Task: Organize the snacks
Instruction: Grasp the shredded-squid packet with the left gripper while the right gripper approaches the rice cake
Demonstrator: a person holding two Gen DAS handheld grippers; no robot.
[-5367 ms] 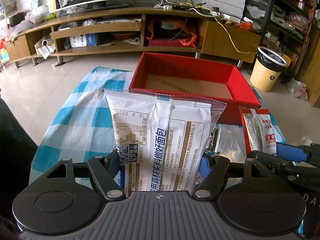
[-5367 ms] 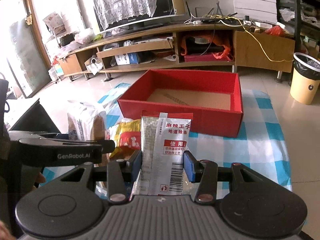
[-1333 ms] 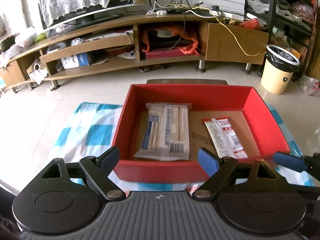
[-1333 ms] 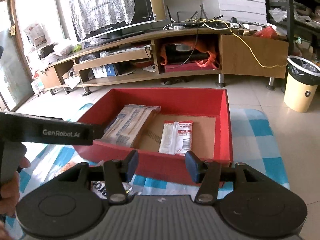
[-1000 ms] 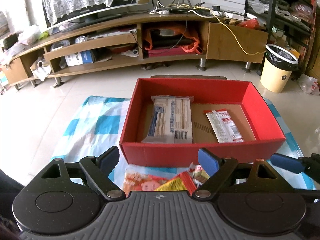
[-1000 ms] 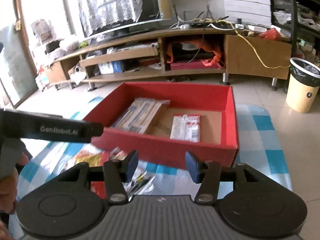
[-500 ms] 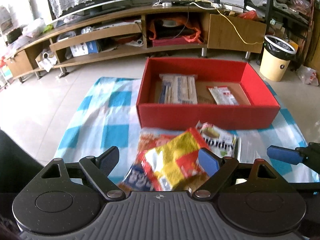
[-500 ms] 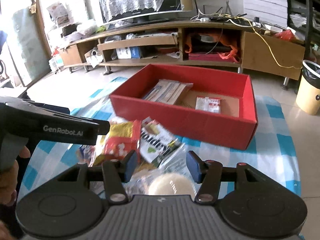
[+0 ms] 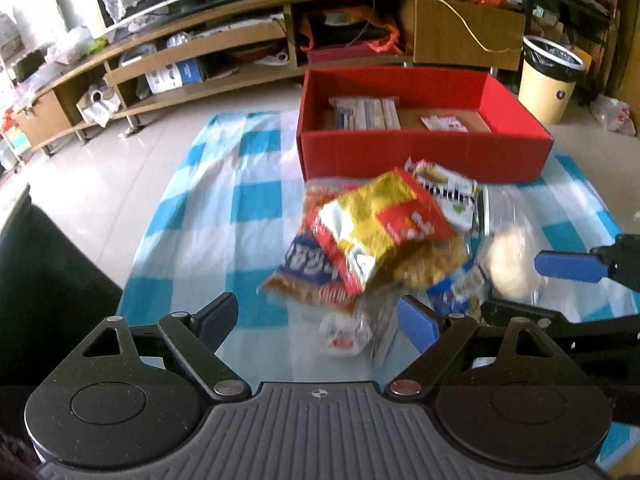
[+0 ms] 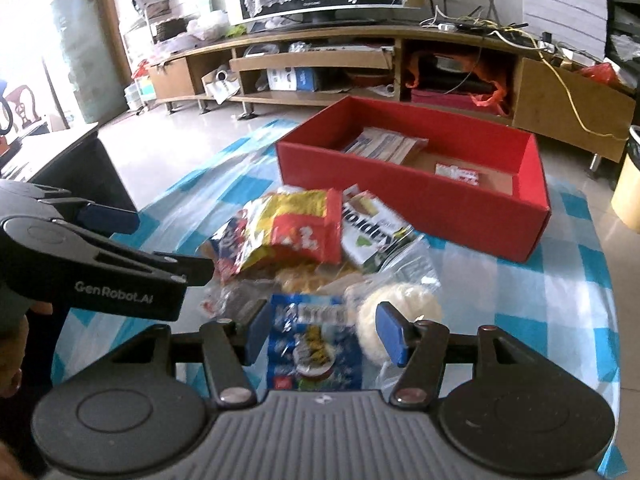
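Note:
A red box [image 9: 424, 156] [image 10: 408, 204] stands on the blue-checked cloth and holds a white bread packet [image 9: 366, 114] [image 10: 384, 144] and a small red-white packet [image 9: 444, 123] [image 10: 458, 172]. In front of it lies a pile of snacks topped by a yellow-red bag [image 9: 376, 232] [image 10: 296, 228]. My left gripper [image 9: 316, 320] is open and empty just before the pile. My right gripper [image 10: 324, 330] is open over a blue packet [image 10: 312, 344], beside a round white bun [image 10: 396, 312].
A green-white packet [image 10: 372, 232] and a clear bag lie in the pile. A long wooden TV stand [image 9: 280, 40] runs behind. A bin [image 9: 550, 76] stands at the right. A dark object [image 9: 44, 280] is at the left of the cloth.
Both grippers released their packets into the red box, then pulled back and lowered toward the snack pile. Both are open and empty now.

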